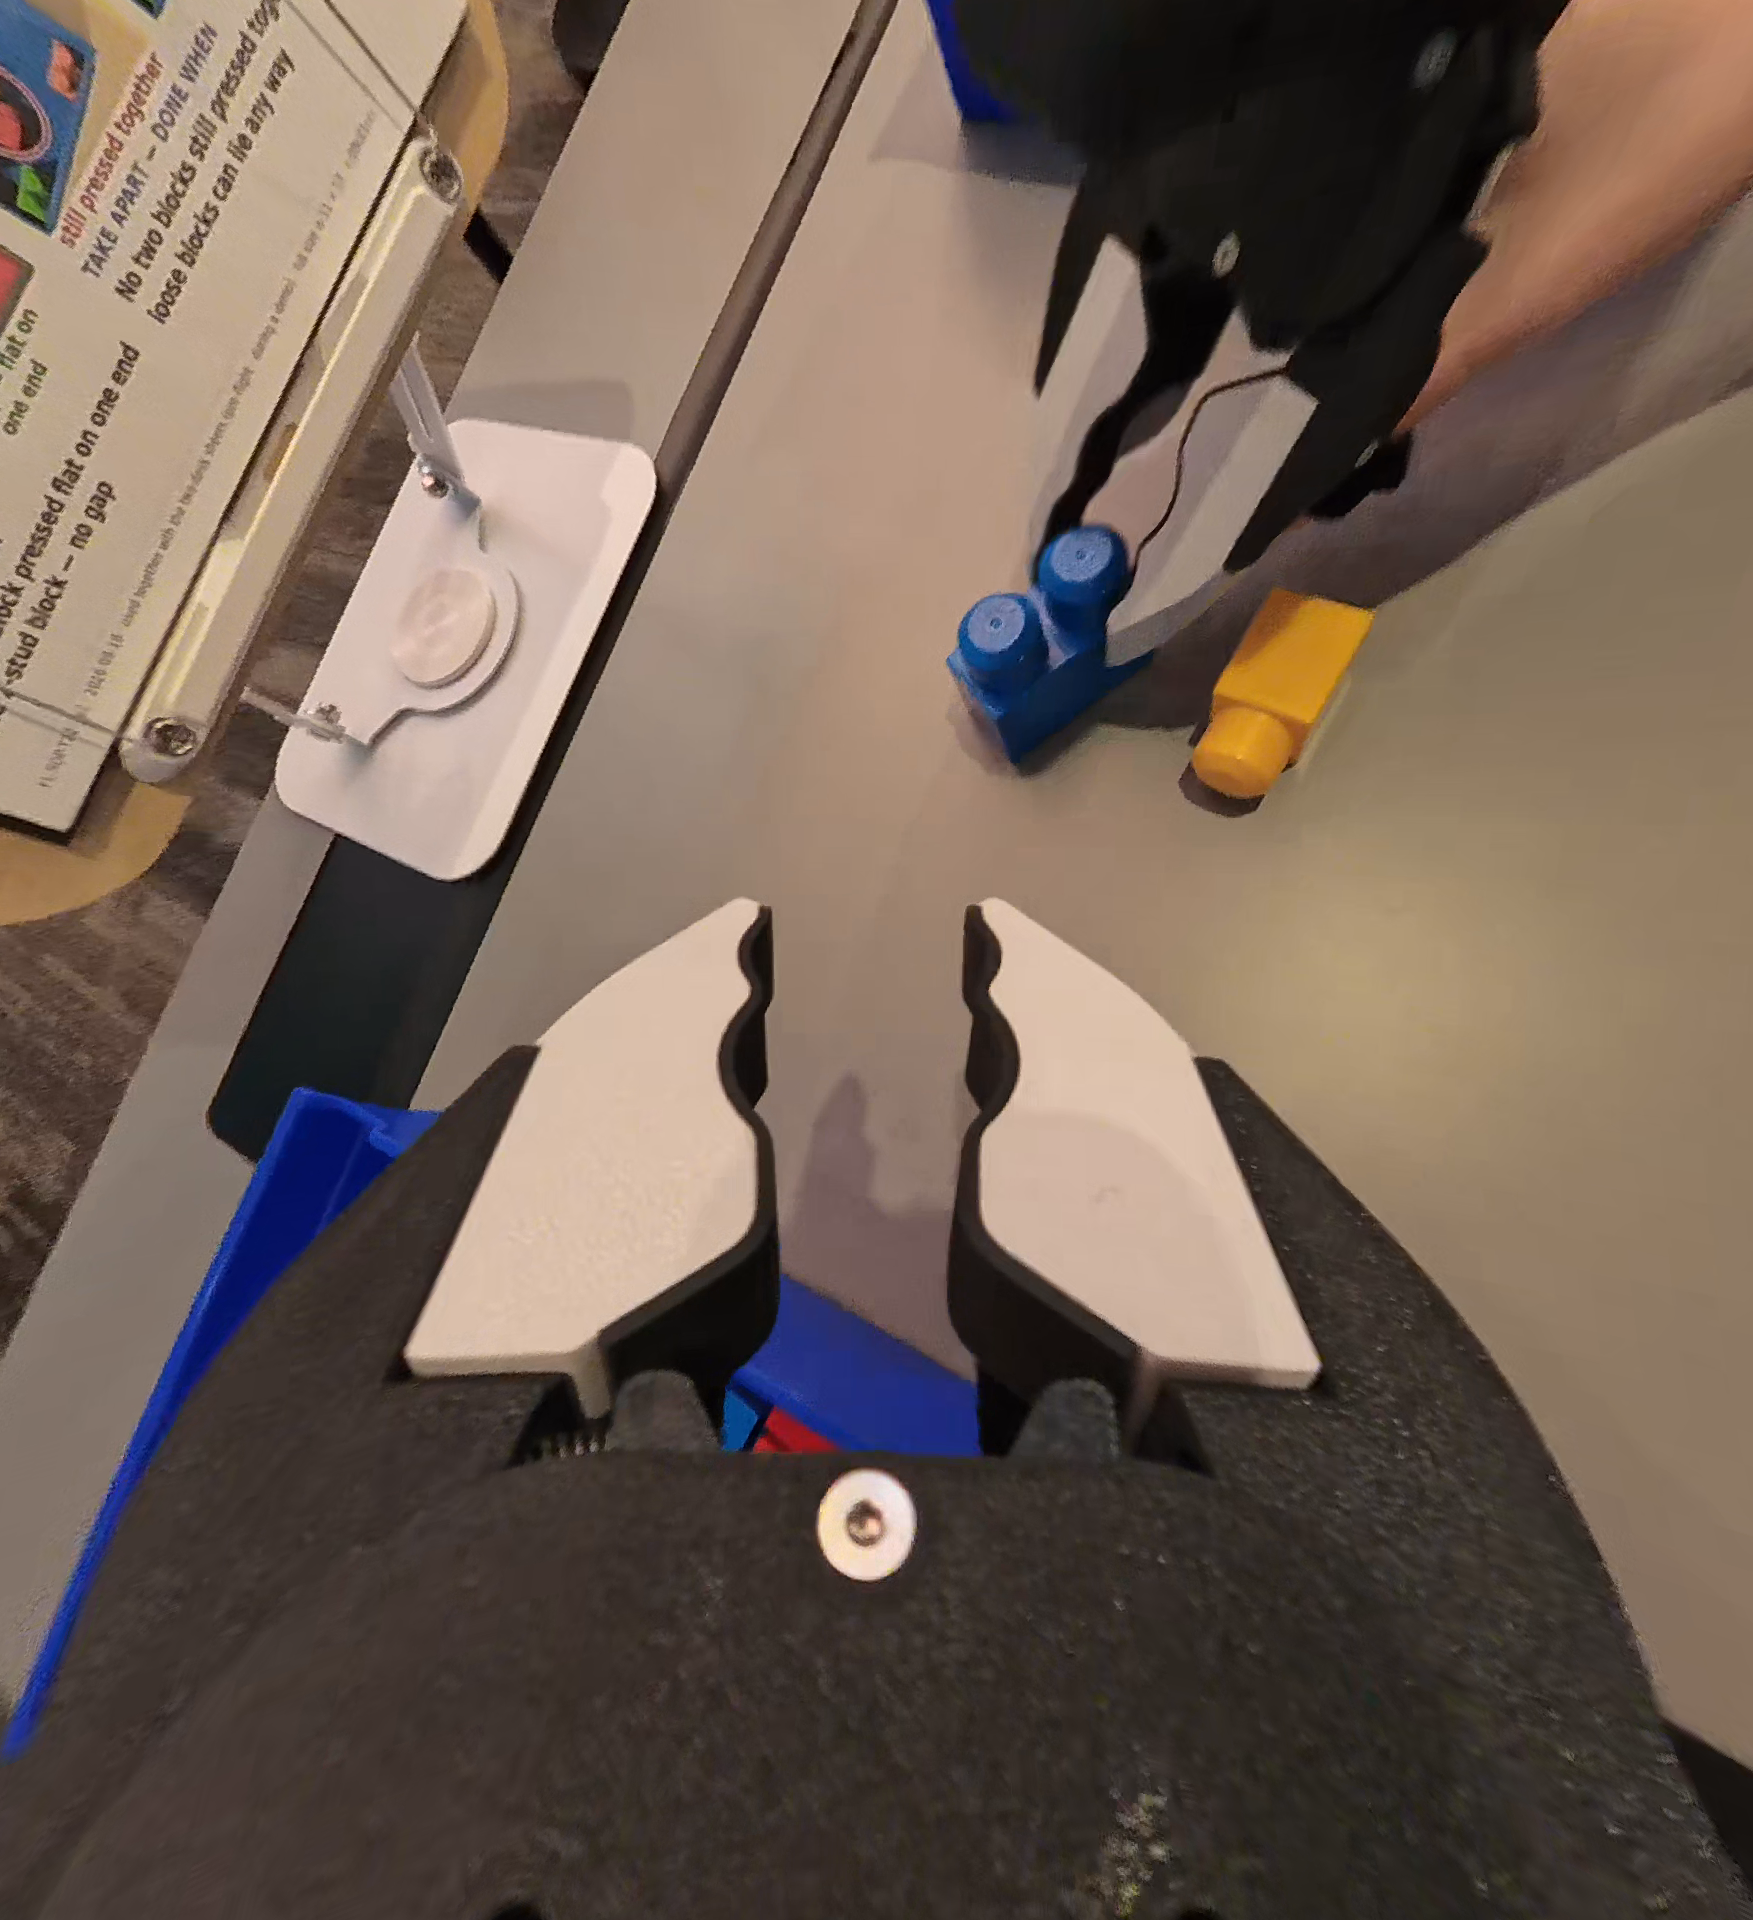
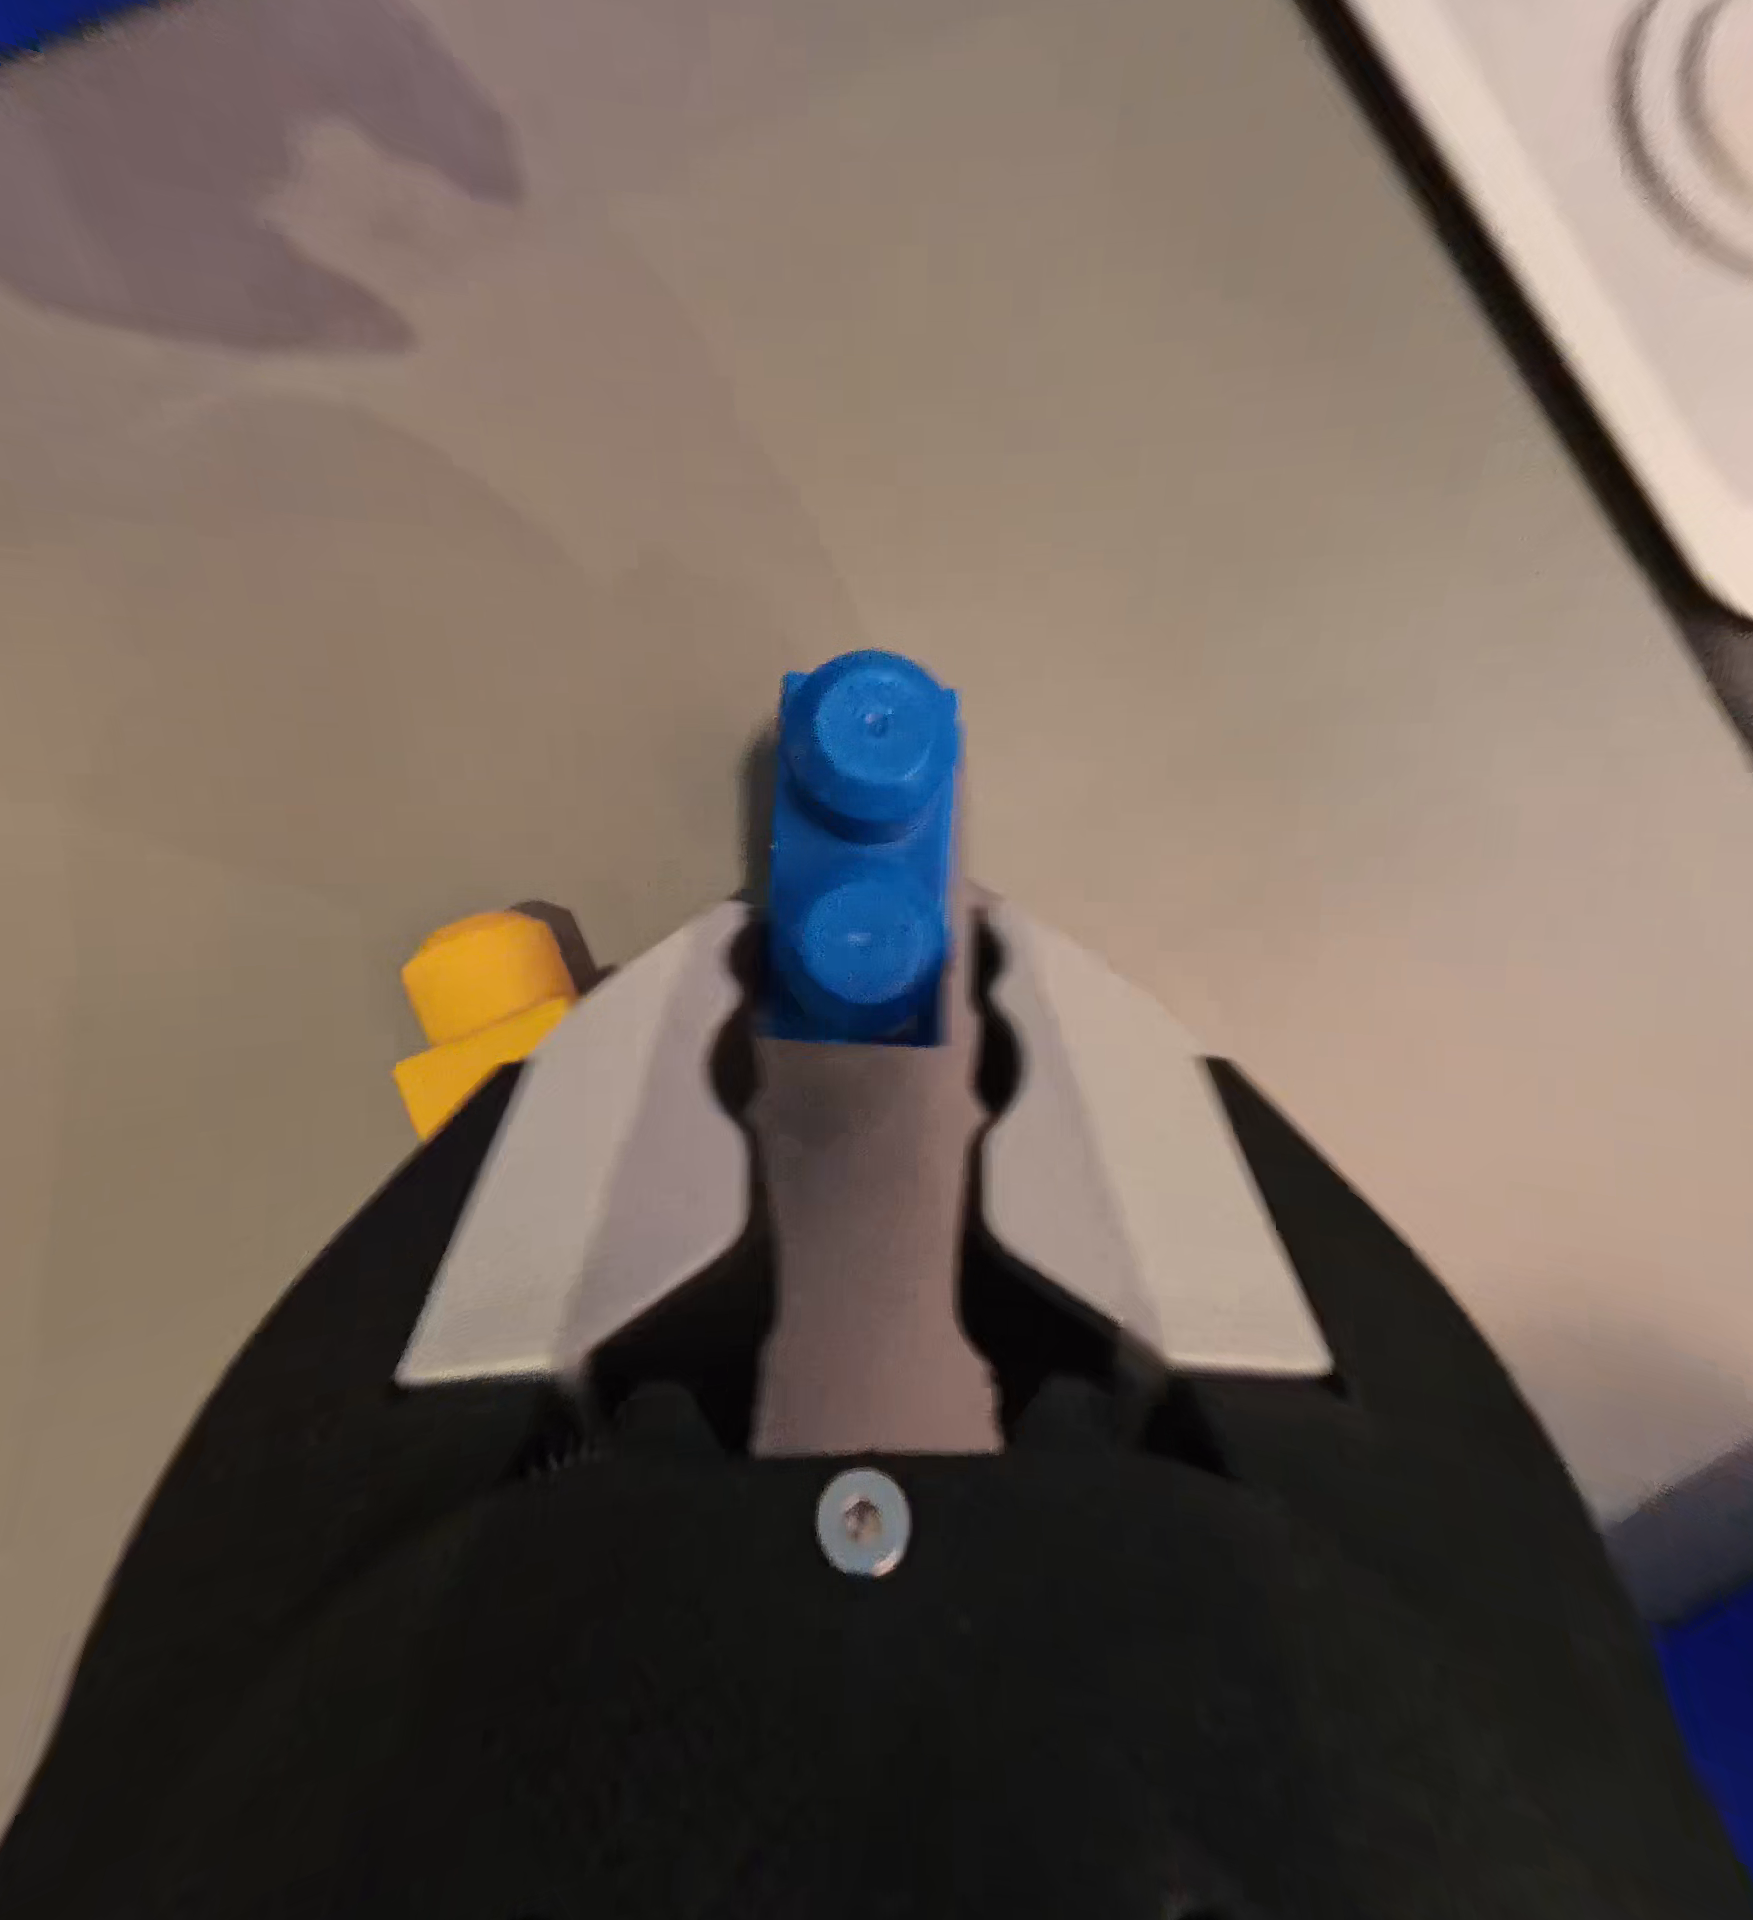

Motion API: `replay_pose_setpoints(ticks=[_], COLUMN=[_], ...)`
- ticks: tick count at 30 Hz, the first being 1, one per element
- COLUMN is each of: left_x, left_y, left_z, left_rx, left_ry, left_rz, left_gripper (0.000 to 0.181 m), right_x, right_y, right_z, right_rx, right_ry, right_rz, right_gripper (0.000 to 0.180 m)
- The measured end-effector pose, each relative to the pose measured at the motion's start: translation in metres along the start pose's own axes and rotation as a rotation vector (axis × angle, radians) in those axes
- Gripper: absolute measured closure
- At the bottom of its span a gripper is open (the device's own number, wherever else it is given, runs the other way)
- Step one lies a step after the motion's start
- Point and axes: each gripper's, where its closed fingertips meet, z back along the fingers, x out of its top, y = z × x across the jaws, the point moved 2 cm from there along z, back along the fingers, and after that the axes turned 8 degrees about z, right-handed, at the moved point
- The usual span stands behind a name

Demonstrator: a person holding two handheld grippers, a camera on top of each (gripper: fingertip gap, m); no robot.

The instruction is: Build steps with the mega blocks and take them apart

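Out on the open grey bench (image 1: 1371,1039), a good way in from the edge, sits the blue two-stud block (image 1: 1043,665), studs up, flat on the surface. Right next to it but not touching is a yellow one-stud block (image 1: 1277,686), tipped on its side so its stud points sideways.

The right gripper (image 2: 856,961) is down over the blue block, with its fingers (image 2: 633,1091) straddling the near end, one on each side. From the right wrist view there's a thin gap on either side of the block, so the jaws look parted and not actually squeezing yet, though it's blurry. From the left wrist view you can see the same gripper reaching down from above with a person's hand (image 1: 1630,177) behind it, one fingertip right against the block.

The left gripper (image 1: 867,925) hangs over bare bench closer to the edge, jaws apart and nothing between them. Under it there's a blue bin (image 1: 259,1247) with a bit of red peeking out inside.

Further out, a white plate with a round disc (image 1: 467,644) lies on the bench edge, and a printed instruction sheet (image 1: 72,364) in a clear stand is propped just past that edge.
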Motion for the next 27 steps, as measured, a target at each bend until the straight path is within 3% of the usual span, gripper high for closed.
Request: replay_pose_setpoints(ticks=[3, 7, 11, 16, 27], left_x=[0.013, 0.036, 0.047, 0.073, 0.078], left_y=[-0.002, -0.021, -0.040, -0.060, -0.074], left_z=[-0.002, -0.007, -0.028, -0.025, -0.026], left_rx=[-0.074, -0.291, -0.430, -0.577, -0.587], left_ry=[-0.114, -0.297, -0.330, -0.506, -0.476], left_rz=[0.052, 0.162, 0.234, 0.291, 0.271], left_gripper=[0.138, 0.112, 0.094, 0.109, 0.118], right_x=[0.006, 0.042, 0.070, 0.084, 0.092], right_y=[-0.002, 0.002, 0.009, 0.022, 0.043], right_z=[0.008, 0.055, 0.112, 0.138, 0.141], right_rx=[0.020, 0.170, 0.328, 0.426, 0.455], right_ry=[-0.045, -0.320, -0.586, -0.720, -0.755], right_rz=[0.005, -0.067, -0.092, -0.055, 0.008], right_gripper=[0.145, 0.145, 0.146, 0.146, 0.146])
